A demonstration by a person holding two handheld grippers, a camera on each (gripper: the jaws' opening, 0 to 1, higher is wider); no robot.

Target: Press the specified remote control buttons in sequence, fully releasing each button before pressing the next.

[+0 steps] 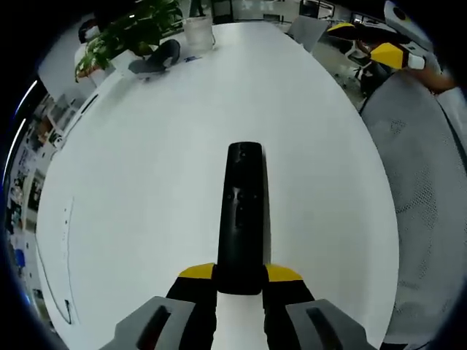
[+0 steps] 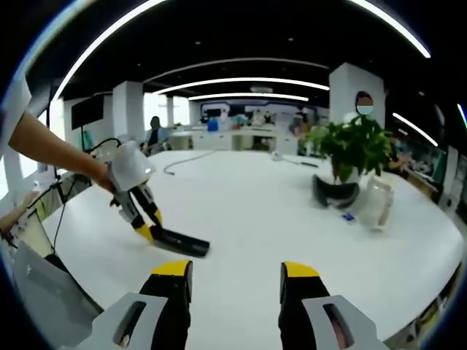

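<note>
A long black remote control (image 1: 241,211) is held by its near end between the yellow-tipped jaws of my left gripper (image 1: 239,273), pointing away over the white table (image 1: 146,182). In the right gripper view the same remote (image 2: 180,243) lies low over the table, gripped by the left gripper (image 2: 146,226) in a person's hand. My right gripper (image 2: 237,271) is open with nothing between its jaws, well apart from the remote, to its right. The right gripper's yellow tips (image 1: 379,49) also show at the far right of the left gripper view.
A potted green plant (image 2: 354,146) stands on the table with a dark headset-like object (image 2: 332,193) and a clear jar (image 2: 376,204) beside it. A grey mesh chair back (image 1: 430,182) is to the right. People sit at distant desks.
</note>
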